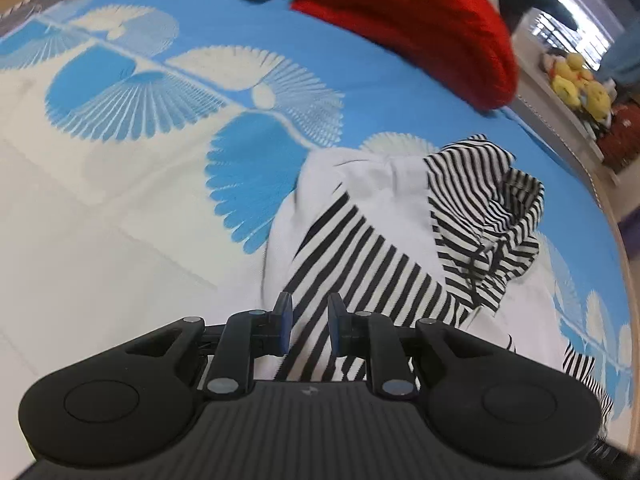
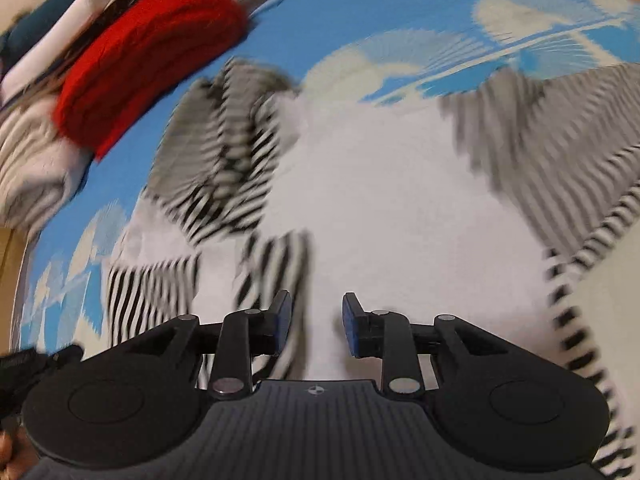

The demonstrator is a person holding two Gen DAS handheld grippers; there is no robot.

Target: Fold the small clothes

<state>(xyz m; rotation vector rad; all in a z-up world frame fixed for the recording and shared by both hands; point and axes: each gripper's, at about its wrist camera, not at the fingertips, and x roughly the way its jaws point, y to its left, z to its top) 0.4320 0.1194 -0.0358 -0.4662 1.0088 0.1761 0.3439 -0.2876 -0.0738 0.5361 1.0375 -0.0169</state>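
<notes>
A small white garment with black-and-white striped sleeves and hood (image 1: 380, 216) lies rumpled on a blue and white patterned bed cover (image 1: 140, 128). My left gripper (image 1: 309, 326) hovers over a striped sleeve, its jaws a little apart with striped cloth seen between them; nothing looks pinched. In the blurred right wrist view the same garment (image 2: 380, 184) spreads out white in the middle with striped sleeves at both sides. My right gripper (image 2: 316, 326) is open over the white body.
A folded red knit garment (image 1: 420, 20) lies at the far side of the cover; it also shows in the right wrist view (image 2: 148, 56). Grey and striped clothes are piled beside it (image 2: 28, 160). Yellow toys (image 1: 580, 80) sit on a shelf beyond the bed edge.
</notes>
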